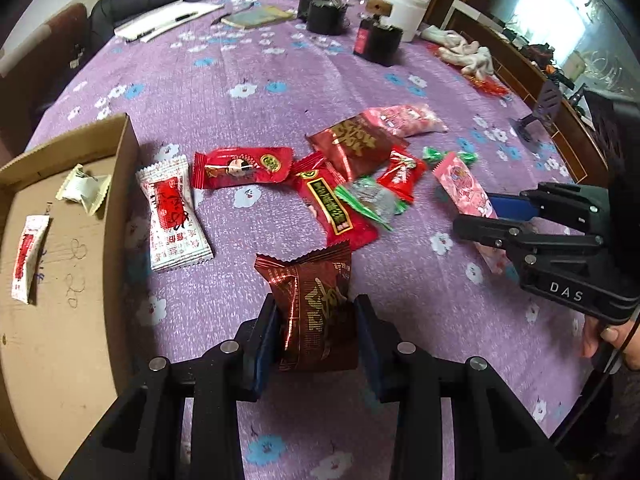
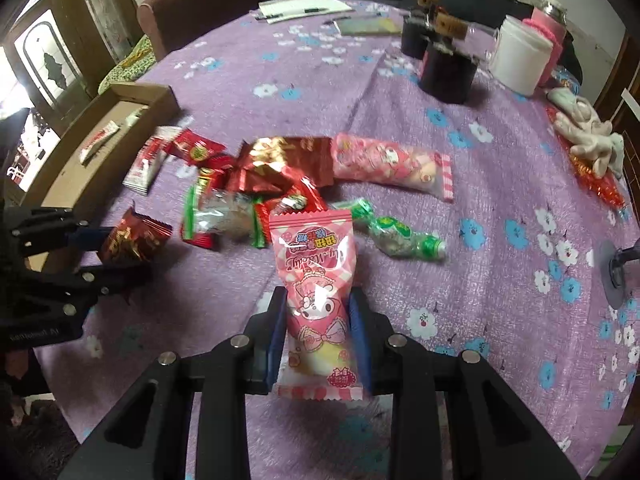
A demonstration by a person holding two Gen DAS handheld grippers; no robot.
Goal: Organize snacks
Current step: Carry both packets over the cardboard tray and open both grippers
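My left gripper (image 1: 316, 332) pinches the brown pack (image 1: 314, 312), right gripper (image 2: 318, 332) pinches the pink pack (image 2: 316, 280); box (image 1: 60, 280) sits at frame left, nearer my left.

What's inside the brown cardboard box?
Inside the open brown cardboard box lie two snacks: a small cream-coloured crinkly packet and a narrow white-and-red sachet. The box's near corner runs out of the picture, so more could be there.
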